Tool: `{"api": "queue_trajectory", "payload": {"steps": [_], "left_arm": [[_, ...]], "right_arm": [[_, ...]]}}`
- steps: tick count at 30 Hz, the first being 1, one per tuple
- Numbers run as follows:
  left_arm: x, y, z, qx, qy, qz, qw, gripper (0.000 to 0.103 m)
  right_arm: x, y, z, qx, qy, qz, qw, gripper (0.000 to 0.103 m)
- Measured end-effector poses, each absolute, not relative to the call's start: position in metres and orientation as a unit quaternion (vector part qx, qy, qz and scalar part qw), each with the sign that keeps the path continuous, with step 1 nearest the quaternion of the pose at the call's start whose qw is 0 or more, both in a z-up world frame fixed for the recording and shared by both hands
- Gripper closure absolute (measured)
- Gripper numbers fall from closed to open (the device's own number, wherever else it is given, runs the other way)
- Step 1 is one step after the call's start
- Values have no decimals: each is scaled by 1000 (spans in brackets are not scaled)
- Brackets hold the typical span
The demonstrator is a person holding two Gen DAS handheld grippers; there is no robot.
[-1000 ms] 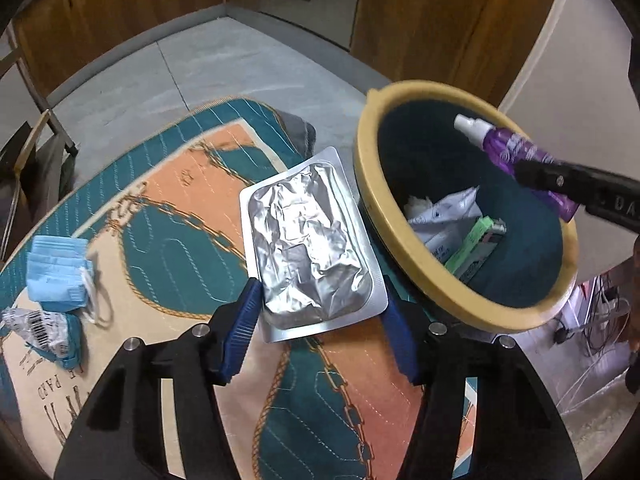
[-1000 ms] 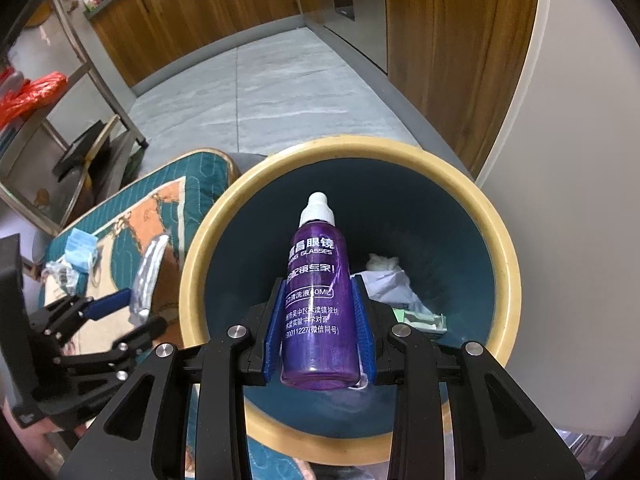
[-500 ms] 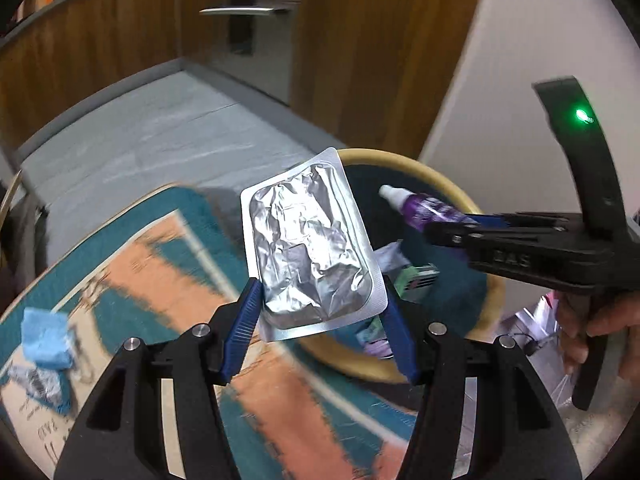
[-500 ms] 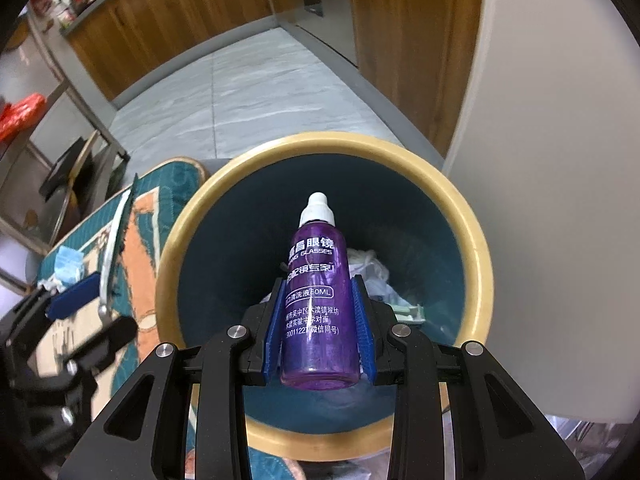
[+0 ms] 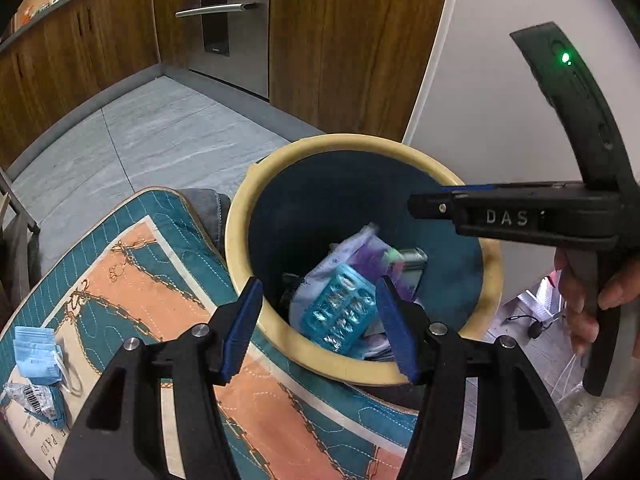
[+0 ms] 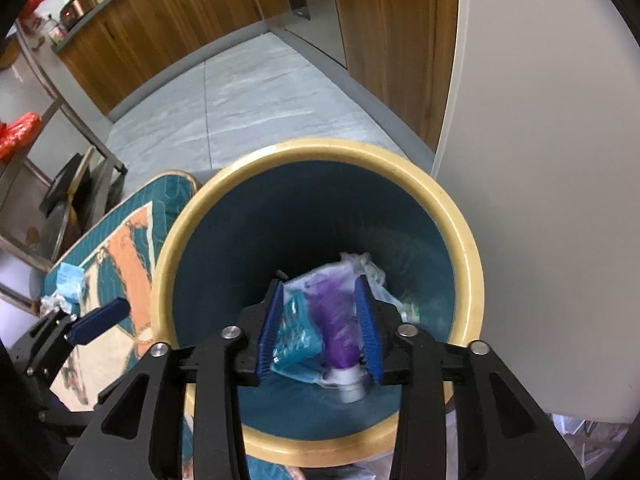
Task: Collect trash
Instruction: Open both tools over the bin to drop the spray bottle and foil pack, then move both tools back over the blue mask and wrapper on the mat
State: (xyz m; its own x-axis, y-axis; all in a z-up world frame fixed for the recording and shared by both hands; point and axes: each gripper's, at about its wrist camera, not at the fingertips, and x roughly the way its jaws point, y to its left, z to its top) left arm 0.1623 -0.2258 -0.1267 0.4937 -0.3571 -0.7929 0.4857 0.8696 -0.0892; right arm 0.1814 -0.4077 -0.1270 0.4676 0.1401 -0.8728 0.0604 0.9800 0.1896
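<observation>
Both the left gripper (image 5: 320, 316) and right gripper (image 6: 320, 334) hang wide and empty over the bin (image 5: 240, 240), where the blister pack (image 5: 340, 312) and purple bottle (image 6: 336, 320) lie. A low swing back could clip the bin's rim and tip it. The blue mask (image 5: 34, 352) and crumpled wrapper (image 5: 28, 396) wait at the mat's (image 5: 140, 280) near-left corner, nothing blocking them

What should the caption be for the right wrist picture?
Open right gripper above the trash bin, purple bottle and blister pack dropping in.
</observation>
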Motion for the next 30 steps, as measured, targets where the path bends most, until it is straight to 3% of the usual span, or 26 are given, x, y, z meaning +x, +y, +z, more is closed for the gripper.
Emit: {"api": "queue_trajectory", "payload": {"steps": [10,12,16,18,20,24,30], "left_arm": [[153,-198,-116,78,436,-225,868,42],[147,-187,-111,82,431,-215,873,35],[137,-165,-102,78,425,-193,881,28],[131,-151,-95,76,418,-180,887,23],[125,-137,-90,77,413,-166,892,19],[114,-109,-83,72,407,-141,899,12],[96,-63,-76,65,403,-103,907,6]], "right_arm": [[183,-394,-110,103,500,27,859,52],[182,-385,-103,102,495,31,862,43],[181,-367,-90,94,483,40,869,40],[179,-356,-83,93,478,46,872,26],[177,-345,-76,92,470,48,876,20],[172,-320,-65,92,464,64,879,11],[169,-280,-55,81,463,72,880,9]]}}
